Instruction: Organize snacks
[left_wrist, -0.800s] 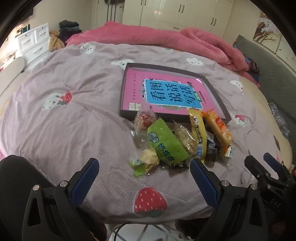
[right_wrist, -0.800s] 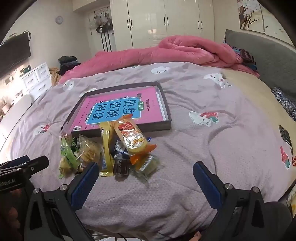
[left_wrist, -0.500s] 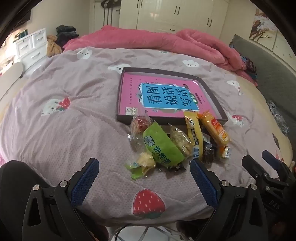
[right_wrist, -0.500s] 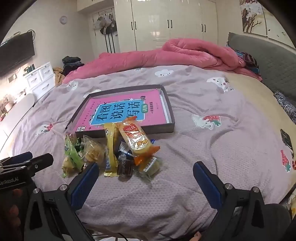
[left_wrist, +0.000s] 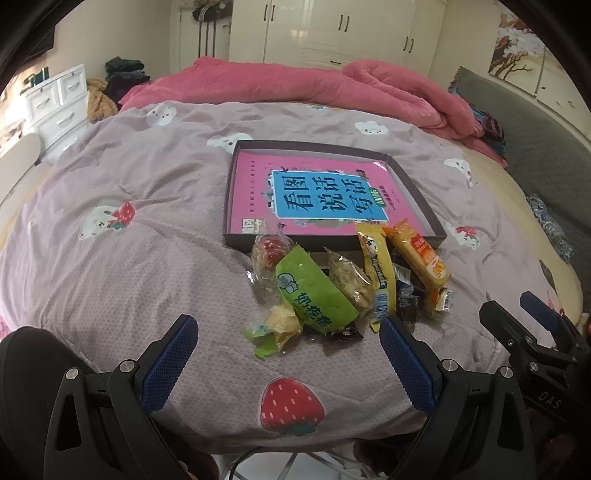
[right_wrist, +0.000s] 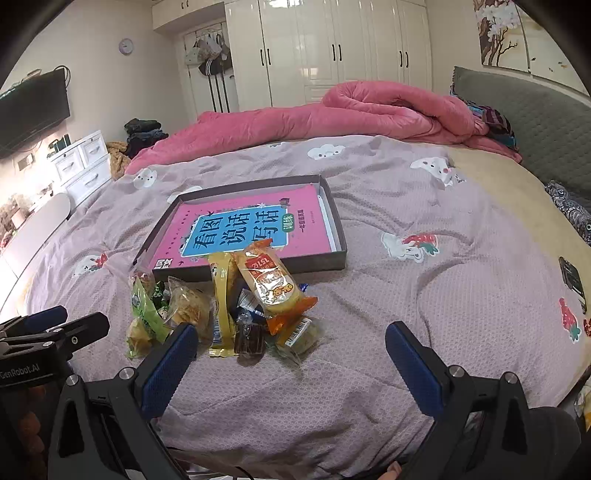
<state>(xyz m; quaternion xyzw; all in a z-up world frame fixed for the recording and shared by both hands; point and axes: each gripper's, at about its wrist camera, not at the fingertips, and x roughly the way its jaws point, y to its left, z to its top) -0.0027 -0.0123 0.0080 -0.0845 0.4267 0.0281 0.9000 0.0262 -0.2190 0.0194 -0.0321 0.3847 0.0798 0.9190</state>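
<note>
Several wrapped snacks lie in a heap on the bed: a green packet (left_wrist: 314, 295), a yellow bar (left_wrist: 378, 275), an orange-wrapped cake (left_wrist: 421, 256) (right_wrist: 271, 282) and a dark square sweet (right_wrist: 249, 338). Just beyond them sits a shallow grey box (left_wrist: 432, 221) (right_wrist: 338, 225) with a pink book (left_wrist: 314, 192) in it. My left gripper (left_wrist: 288, 345) hangs open in front of the heap, nothing between its blue pads. My right gripper (right_wrist: 290, 347) is open too, near the heap's right end. Each gripper shows at the edge of the other's view.
The bed (left_wrist: 110, 258) has a mauve cover with strawberry prints; its near edge lies just under both grippers. A pink duvet (right_wrist: 332, 118) is bunched at the far side. A grey headboard (right_wrist: 535, 110) stands to the right, white drawers (left_wrist: 55, 103) to the left.
Both views have tipped up a little, so the snacks and box sit slightly lower in frame and more wardrobe shows. Both grippers stay open; no snack has moved.
</note>
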